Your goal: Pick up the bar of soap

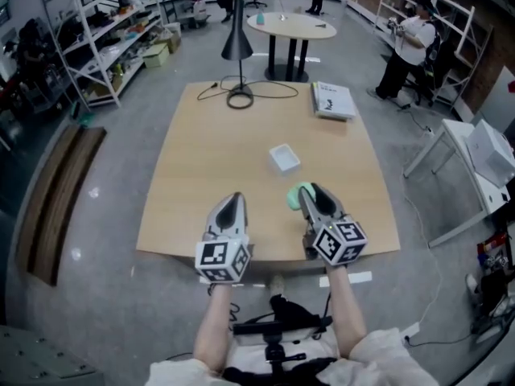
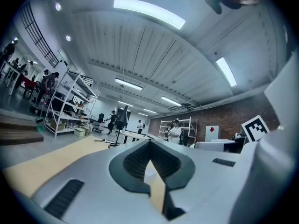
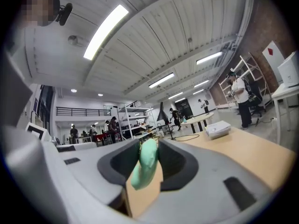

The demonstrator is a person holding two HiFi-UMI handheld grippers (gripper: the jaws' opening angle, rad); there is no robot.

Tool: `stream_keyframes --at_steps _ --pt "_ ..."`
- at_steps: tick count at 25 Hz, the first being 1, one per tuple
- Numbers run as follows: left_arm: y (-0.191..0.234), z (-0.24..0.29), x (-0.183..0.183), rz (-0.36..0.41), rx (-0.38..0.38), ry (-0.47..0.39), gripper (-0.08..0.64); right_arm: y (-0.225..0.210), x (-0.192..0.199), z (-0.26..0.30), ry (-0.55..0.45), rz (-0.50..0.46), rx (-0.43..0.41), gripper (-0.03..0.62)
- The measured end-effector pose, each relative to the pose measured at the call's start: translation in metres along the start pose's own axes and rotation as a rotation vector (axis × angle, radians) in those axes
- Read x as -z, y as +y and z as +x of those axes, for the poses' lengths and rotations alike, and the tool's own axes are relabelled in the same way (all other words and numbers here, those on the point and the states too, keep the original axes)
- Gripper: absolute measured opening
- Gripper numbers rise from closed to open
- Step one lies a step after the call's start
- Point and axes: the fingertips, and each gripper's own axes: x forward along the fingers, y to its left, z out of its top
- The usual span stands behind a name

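Your right gripper (image 3: 150, 143) clamped on the green soap (image 3: 144, 166), near the table's (image 1: 209, 167) front edge, perhaps just off its surface, your left gripper (image 2: 149, 143) closed, empty, alongside.

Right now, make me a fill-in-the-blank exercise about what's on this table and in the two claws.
1. The right claw is shut on a pale ____ bar of soap.
2. The left claw, jaws together, holds ____.
3. On the light wooden table, the small white rectangular dish is ____.
Missing words: green; nothing; empty.
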Motion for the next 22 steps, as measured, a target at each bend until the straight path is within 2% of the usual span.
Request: stream_keyframes --at_steps 3,6,11,18,22 --pt "0.002 -0.05 -0.005 0.01 -0.008 0.002 0.005 0.035 -0.003 -0.029 -0.025 -0.008 0.007 0.13" --pt "0.007 -0.094 -0.004 -0.011 -0.035 0.018 0.005 0.069 -0.001 -0.055 -0.023 -0.011 0.001 0.13" --pt "-0.004 -0.142 -0.007 -0.004 -0.034 0.03 0.005 0.113 -0.007 -0.1 -0.063 -0.018 -0.018 0.13" --pt "-0.047 -0.188 -0.015 0.028 0.011 0.023 0.005 0.139 -0.016 -0.166 -0.118 -0.015 -0.016 0.13" --pt "-0.08 -0.218 -0.007 0.007 0.014 0.031 0.005 0.139 -0.013 -0.221 -0.119 -0.017 -0.001 0.13"
